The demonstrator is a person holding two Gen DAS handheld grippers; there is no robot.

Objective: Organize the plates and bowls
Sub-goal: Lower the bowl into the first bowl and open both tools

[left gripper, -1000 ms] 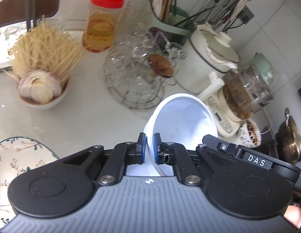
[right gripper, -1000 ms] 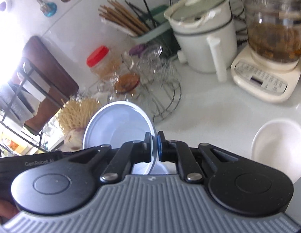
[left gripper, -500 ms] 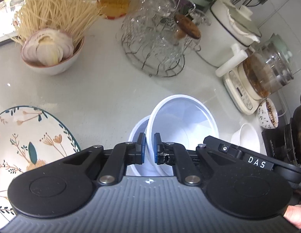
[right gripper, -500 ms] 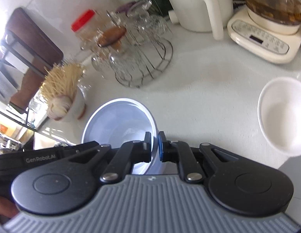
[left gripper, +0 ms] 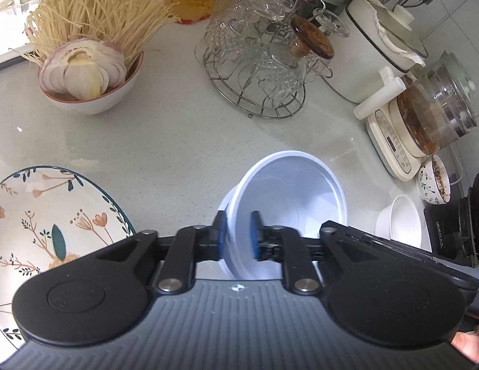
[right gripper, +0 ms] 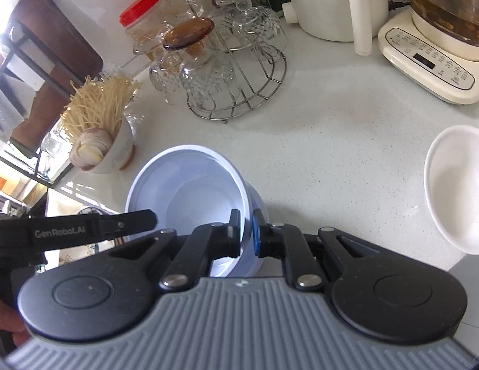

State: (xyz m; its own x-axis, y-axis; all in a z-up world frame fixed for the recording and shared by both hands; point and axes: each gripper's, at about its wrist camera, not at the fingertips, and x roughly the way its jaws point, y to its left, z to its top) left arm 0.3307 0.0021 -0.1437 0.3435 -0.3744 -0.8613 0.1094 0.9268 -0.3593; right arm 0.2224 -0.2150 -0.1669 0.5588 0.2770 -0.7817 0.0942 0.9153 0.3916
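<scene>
A white bowl [left gripper: 295, 197] leans tilted inside a second white bowl [left gripper: 223, 208] that stands on the counter. My left gripper [left gripper: 238, 236] straddles the near rim of the upper bowl. Its jaws are opening, and there is a gap between the blue pads and the rim. From the other side, my right gripper [right gripper: 245, 232] is shut on the rim of the same bowl [right gripper: 190, 191], with the lower bowl [right gripper: 258, 208] under it. A floral plate [left gripper: 54, 215] lies at the left, and a small white bowl [right gripper: 455, 185] sits at the right.
A bowl of noodles and sliced onion [left gripper: 85, 71] stands at the back left. A wire rack of glasses [left gripper: 258, 61] is behind the bowls. A white pot [left gripper: 369, 55], a glass kettle on its base [left gripper: 424, 114] and a small patterned bowl [left gripper: 434, 182] line the right side.
Both grippers have sunk toward the counter with the white bowl, which now rests in the second bowl. The left jaws have spread off the rim. The right jaws stay clamped.
</scene>
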